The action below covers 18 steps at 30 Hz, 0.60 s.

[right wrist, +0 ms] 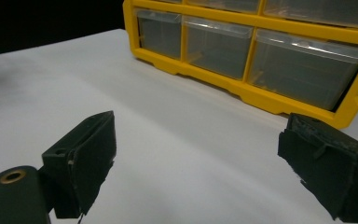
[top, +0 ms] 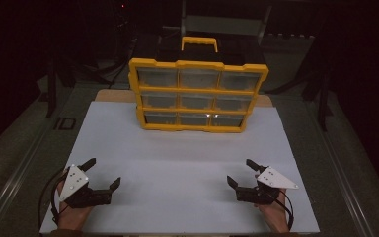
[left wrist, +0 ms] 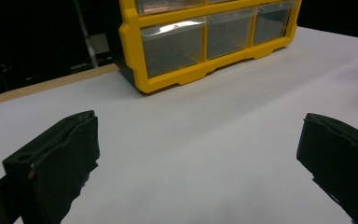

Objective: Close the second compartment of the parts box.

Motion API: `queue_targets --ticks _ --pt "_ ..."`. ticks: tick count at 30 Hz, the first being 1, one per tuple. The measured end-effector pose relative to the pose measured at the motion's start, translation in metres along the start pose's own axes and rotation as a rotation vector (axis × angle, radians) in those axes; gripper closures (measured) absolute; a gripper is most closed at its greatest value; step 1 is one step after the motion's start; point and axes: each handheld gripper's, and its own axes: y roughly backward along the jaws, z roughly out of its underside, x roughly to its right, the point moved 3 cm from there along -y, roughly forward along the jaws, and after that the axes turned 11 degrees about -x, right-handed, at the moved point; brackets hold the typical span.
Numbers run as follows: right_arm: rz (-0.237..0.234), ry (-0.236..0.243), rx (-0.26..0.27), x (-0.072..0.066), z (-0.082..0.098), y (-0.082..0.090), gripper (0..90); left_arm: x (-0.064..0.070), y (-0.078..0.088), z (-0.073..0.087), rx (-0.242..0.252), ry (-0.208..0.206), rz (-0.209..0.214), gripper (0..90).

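Note:
A yellow drawer cabinet with clear plastic drawers in three rows and a yellow handle stands upright at the far middle of the white sheet. All its drawers look pushed in. My left gripper rests near the front left of the sheet, open, nothing between its jaws. My right gripper rests near the front right, also open and empty. In the left gripper view the cabinet is ahead and to the right; in the right gripper view the cabinet stands ahead, with its bottom row of drawers facing me.
The white sheet covers a wooden board whose edge peeks out beside the cabinet. Grey table surface and metal rails flank the sheet. The surroundings behind the cabinet are dark.

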Motion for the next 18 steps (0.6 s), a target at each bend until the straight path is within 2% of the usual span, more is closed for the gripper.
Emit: queue_targets --ticks 6,13,18 --pt "-0.004 0.023 0.003 -0.0042 -0.0004 -0.0011 10.0 0.0004 0.0 0.0 0.002 -0.005 0.005 0.0" --pt "0.017 0.013 0.031 -0.0026 -0.0015 0.002 10.0 0.0021 -0.0017 0.0001 -0.003 -0.013 0.02 0.0" --pt "0.01 0.014 0.038 -0.0026 -0.0015 0.0029 9.9 0.0036 -0.0022 -0.0003 -0.003 -0.017 0.03 0.0"
